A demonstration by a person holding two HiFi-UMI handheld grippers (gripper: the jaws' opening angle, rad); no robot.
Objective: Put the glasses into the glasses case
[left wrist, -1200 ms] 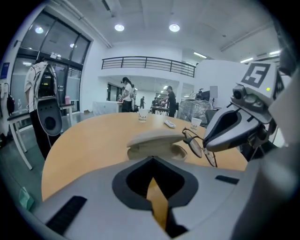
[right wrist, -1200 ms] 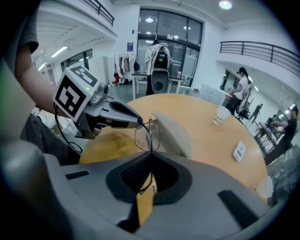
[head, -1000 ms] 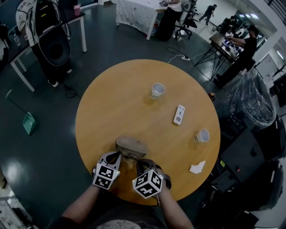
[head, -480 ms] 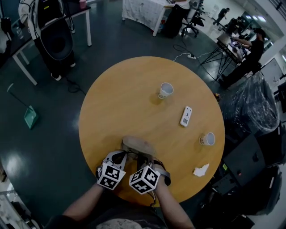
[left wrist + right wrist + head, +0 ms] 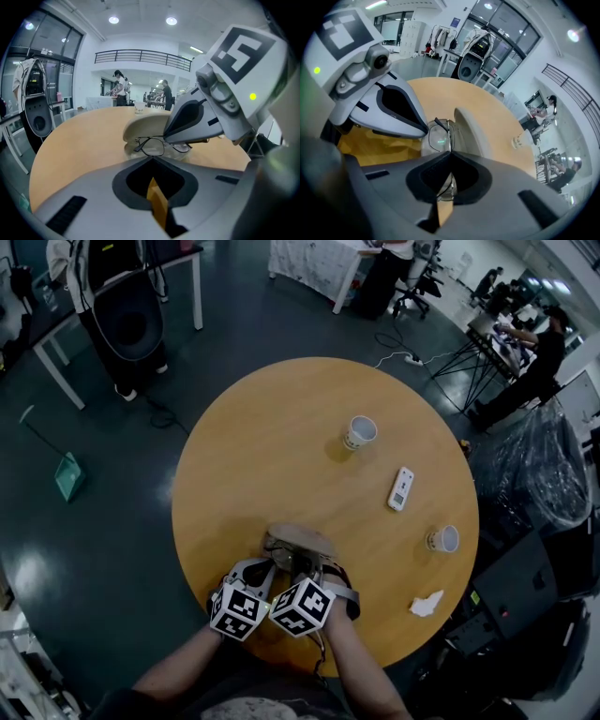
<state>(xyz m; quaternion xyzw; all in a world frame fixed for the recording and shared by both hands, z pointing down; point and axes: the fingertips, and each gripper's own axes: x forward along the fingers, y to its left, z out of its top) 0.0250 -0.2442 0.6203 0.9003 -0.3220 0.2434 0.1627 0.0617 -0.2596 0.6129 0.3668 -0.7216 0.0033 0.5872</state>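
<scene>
A beige glasses case (image 5: 298, 542) lies open near the round table's front edge, lid (image 5: 146, 125) raised on its far side. Thin dark-framed glasses (image 5: 153, 146) hover just over the case's tray (image 5: 425, 146). My right gripper (image 5: 311, 568) is shut on the glasses (image 5: 439, 138); a temple wire runs through its closed jaws (image 5: 450, 157). My left gripper (image 5: 260, 568) is shut, its tip (image 5: 152, 160) right at the case's near rim; whether it pinches the rim is hidden. The two marker cubes sit side by side.
On the wooden table (image 5: 244, 456) stand a paper cup (image 5: 359, 432) at the back, a second cup (image 5: 442, 539) at the right, a white remote (image 5: 401, 488) between them, and crumpled tissue (image 5: 427, 604) near the right front edge. People and desks surround the table.
The two grippers have drawn closer together until their cubes are nearly touching. The right gripper has brought the glasses in over the open case.
</scene>
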